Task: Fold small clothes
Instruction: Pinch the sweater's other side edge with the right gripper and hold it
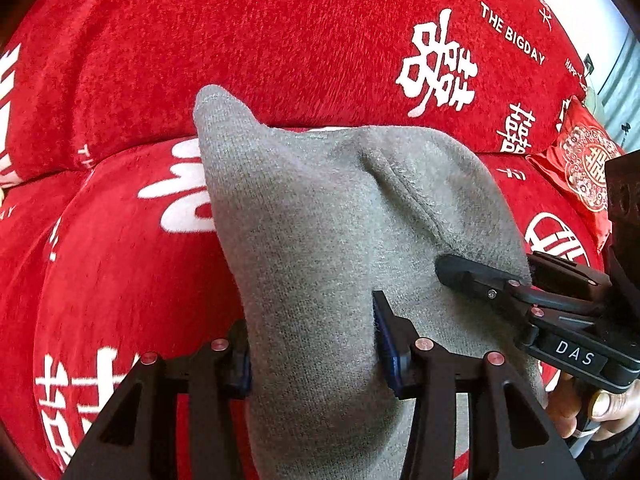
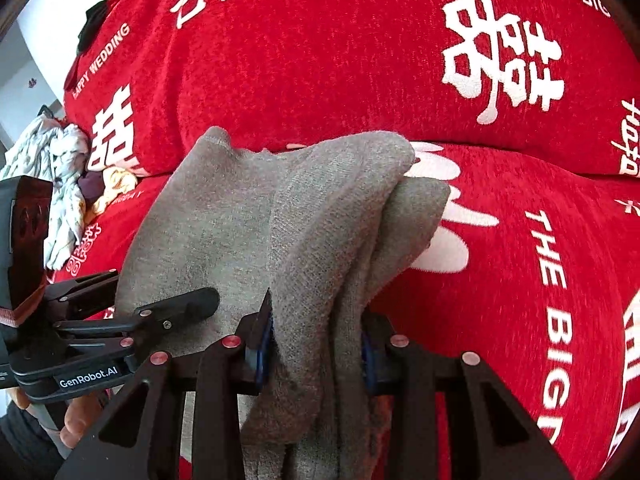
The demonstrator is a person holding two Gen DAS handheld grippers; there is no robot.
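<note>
A grey knitted garment (image 1: 320, 216) hangs bunched above a red sofa cover. My left gripper (image 1: 312, 344) is shut on its lower part, with cloth filling the gap between the blue-padded fingers (image 1: 386, 344). My right gripper (image 2: 316, 344) is shut on several folded layers of the same grey garment (image 2: 320, 216). The right gripper also shows in the left wrist view (image 1: 480, 280), gripping the garment's right edge. The left gripper shows in the right wrist view (image 2: 176, 308) at the garment's left edge. The two grippers are close together.
A red sofa cover (image 1: 280, 40) with white characters and lettering fills both views. A red patterned cushion (image 1: 580, 168) lies at the far right of the left wrist view. A pile of light crumpled clothes (image 2: 60, 184) lies at the left of the right wrist view.
</note>
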